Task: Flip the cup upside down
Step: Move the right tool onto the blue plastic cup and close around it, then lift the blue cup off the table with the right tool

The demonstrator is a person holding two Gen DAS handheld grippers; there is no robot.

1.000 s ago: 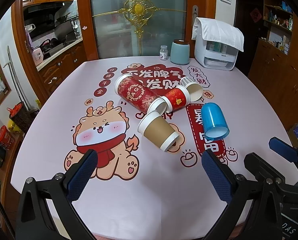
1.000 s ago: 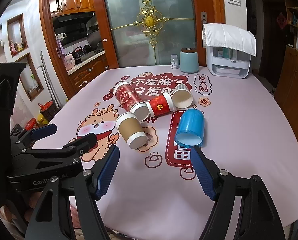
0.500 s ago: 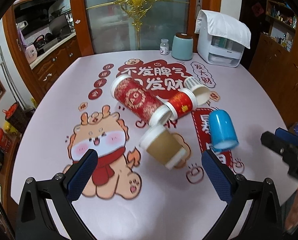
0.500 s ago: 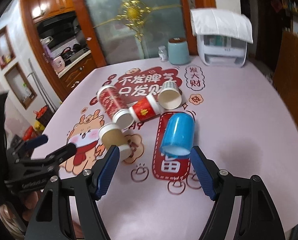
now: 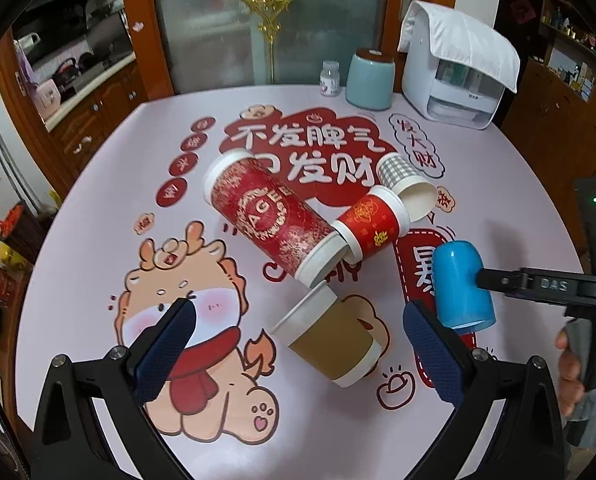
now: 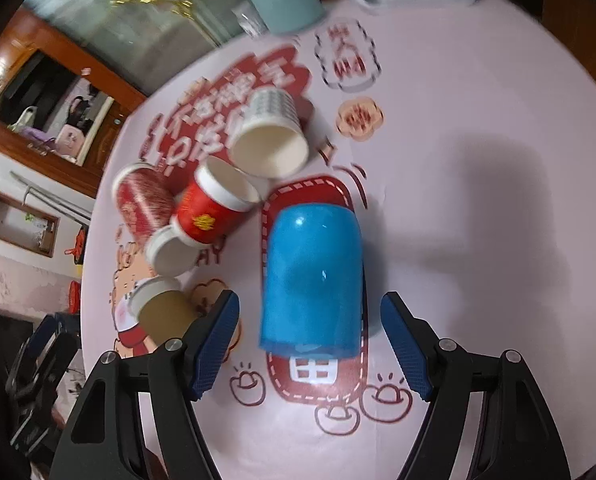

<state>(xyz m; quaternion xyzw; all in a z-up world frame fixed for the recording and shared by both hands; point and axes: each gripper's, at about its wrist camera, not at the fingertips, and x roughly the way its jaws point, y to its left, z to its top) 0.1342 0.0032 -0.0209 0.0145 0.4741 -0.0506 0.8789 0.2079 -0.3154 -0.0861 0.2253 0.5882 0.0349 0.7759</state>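
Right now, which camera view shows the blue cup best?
The right wrist view: the blue cup lies on its side, large and central, ahead of the open right gripper. The left wrist view shows the cup smaller, near the right edge, partly crossed by one right gripper finger.

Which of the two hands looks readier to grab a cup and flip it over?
The right. The right gripper has its open jaws on either side of the blue cup, which lies on its side. The left gripper hangs open above the brown cup, not around it.
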